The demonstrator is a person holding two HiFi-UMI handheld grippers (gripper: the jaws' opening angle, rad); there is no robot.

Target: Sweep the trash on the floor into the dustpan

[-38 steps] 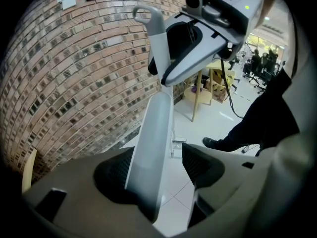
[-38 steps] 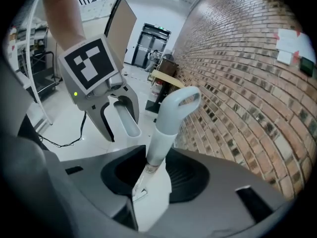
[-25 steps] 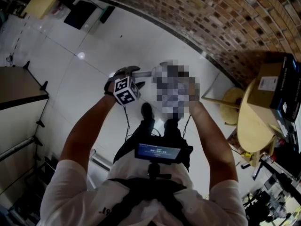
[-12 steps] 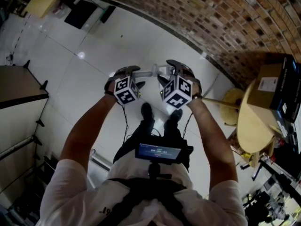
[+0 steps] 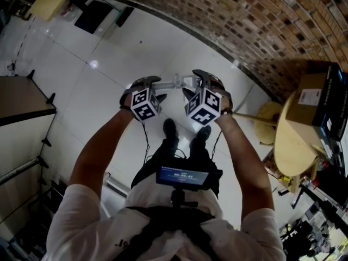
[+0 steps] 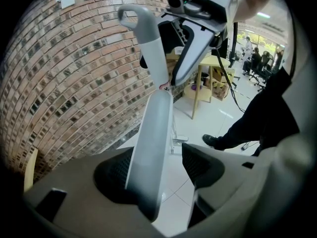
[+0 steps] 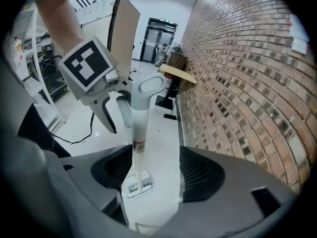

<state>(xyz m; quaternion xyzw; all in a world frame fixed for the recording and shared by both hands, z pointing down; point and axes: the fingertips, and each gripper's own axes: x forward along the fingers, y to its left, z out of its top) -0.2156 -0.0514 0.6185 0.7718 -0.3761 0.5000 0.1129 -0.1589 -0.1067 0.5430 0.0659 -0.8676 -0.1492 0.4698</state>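
A long grey handle with a loop at its top stands upright between both grippers. In the left gripper view the handle leans on the left pad, and floor shows between it and the right pad. My left gripper is open around it. In the right gripper view the handle rises from a small white foot on the floor, nearer the left pad. My right gripper is open; its jaws have just been opening and do not press the handle. No trash or dustpan tray shows.
A curved brick wall runs close ahead. On the right stand a round wooden table carrying boxes and a stool. A white cabinet is on the left. My shoes and a cable are on the white tiles.
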